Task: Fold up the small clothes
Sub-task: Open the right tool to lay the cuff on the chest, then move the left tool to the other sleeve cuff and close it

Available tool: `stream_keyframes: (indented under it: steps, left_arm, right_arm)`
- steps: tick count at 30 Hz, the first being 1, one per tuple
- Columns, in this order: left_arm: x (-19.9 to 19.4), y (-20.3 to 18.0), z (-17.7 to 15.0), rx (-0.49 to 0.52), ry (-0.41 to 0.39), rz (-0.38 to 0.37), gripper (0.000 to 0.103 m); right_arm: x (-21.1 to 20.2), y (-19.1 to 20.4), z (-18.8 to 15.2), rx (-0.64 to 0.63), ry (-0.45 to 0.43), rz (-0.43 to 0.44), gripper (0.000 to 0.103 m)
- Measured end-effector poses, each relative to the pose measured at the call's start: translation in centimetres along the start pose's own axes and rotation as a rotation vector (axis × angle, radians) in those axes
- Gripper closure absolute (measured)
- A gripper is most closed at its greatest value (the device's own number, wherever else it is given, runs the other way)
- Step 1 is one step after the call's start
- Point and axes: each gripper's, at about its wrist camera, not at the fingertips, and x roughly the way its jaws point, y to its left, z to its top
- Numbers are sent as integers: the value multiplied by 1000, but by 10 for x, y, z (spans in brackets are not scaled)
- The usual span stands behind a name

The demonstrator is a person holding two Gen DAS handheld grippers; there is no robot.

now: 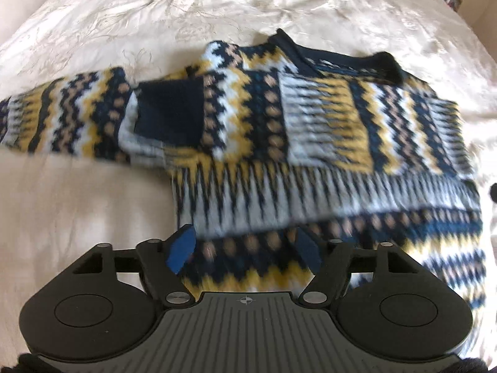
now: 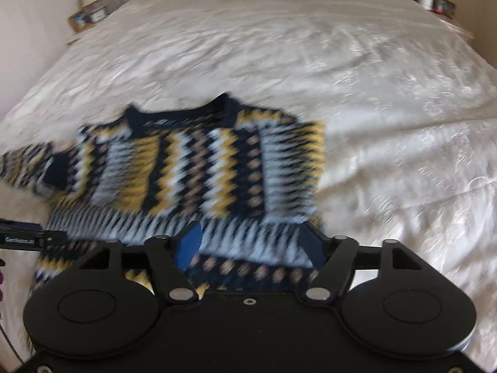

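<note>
A small knitted sweater with navy, yellow, white and tan zigzag bands lies on a cream bedspread, neck pointing away. One sleeve stretches out to the left; the other is folded across the chest with its navy cuff showing. My left gripper is open just above the sweater's lower body. In the right wrist view the sweater lies ahead and left. My right gripper is open over the lower body near its right side. Both views are motion-blurred.
The bedspread extends far and right of the sweater. Bedside tables with small items stand at the far left and far right. The other gripper's tip shows at the left edge.
</note>
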Motion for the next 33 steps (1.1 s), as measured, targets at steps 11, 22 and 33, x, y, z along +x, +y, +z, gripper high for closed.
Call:
stream_keyframes:
  steps: [11, 22, 33]
  left_arm:
    - [-54, -15, -72, -118, -13, 37, 17]
    - [-86, -5, -97, -243, -48, 110, 17]
    - [-95, 70, -74, -312, -107, 144, 16]
  right_arm:
    - [-32, 29, -43, -90, 33, 179, 1]
    - [-43, 36, -45, -128, -9, 222, 0]
    - [-35, 67, -40, -156, 12, 223, 0]
